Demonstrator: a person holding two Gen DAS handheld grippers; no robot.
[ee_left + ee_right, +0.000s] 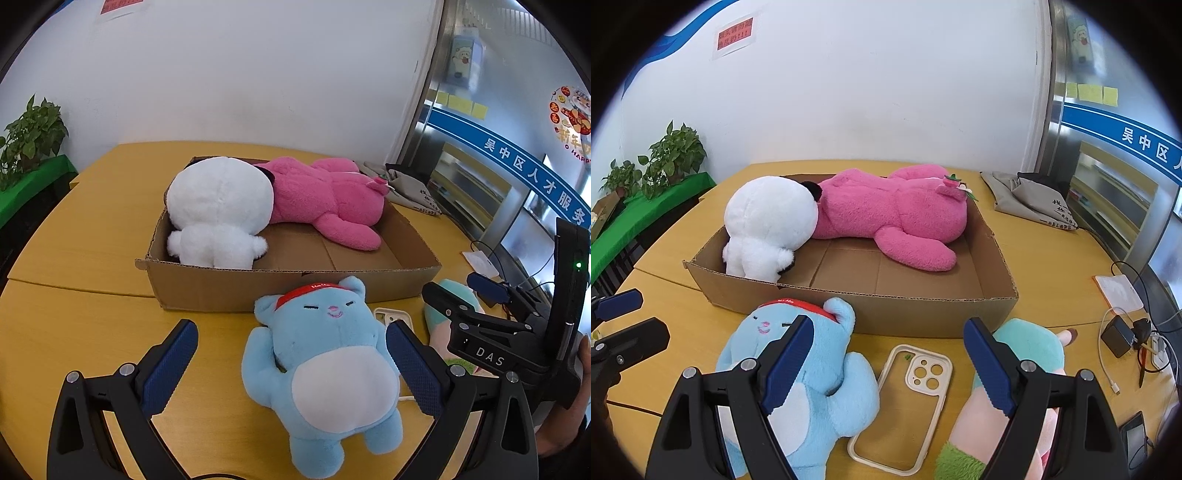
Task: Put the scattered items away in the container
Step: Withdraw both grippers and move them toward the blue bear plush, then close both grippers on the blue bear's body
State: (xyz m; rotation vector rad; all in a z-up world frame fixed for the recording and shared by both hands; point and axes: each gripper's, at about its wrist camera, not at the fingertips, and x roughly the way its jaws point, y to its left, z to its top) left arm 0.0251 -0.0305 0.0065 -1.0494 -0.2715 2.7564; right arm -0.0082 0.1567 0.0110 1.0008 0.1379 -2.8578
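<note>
While both of our grippers hang over the yellow table [92, 236], we see the cardboard box [295, 286] lying open in the middle of it, with a white plush toy [218, 206] in its left end and a pink plush toy [325, 199] stretched along the back wall, the two touching each other. Just in front of the box's near wall lies the blue plush bear [325, 369] with a red cap, on its back, outside the box. Our left gripper [291, 373] has its jaws spread wide; the bear lies between them, close against the right pad, but we cannot tell if it touches, and the left pad stands apart from it. Our right gripper [888, 369] is also spread wide, pinching nothing: between its blue pads, on the table, lies a cream phone case [905, 402], flat and camera-hole end towards the box. From the right wrist view the blue bear sits just left of the case, partly behind the left finger, and a teal, pink and green plush toy [1030, 347] lies just right of the case, partly behind the right finger. At the table's right edge we see a charger and cables [1123, 336], and behind the box a grey cloth bag [1027, 199]. Potted plants [672, 155] stand on a green shelf at the left.
</note>
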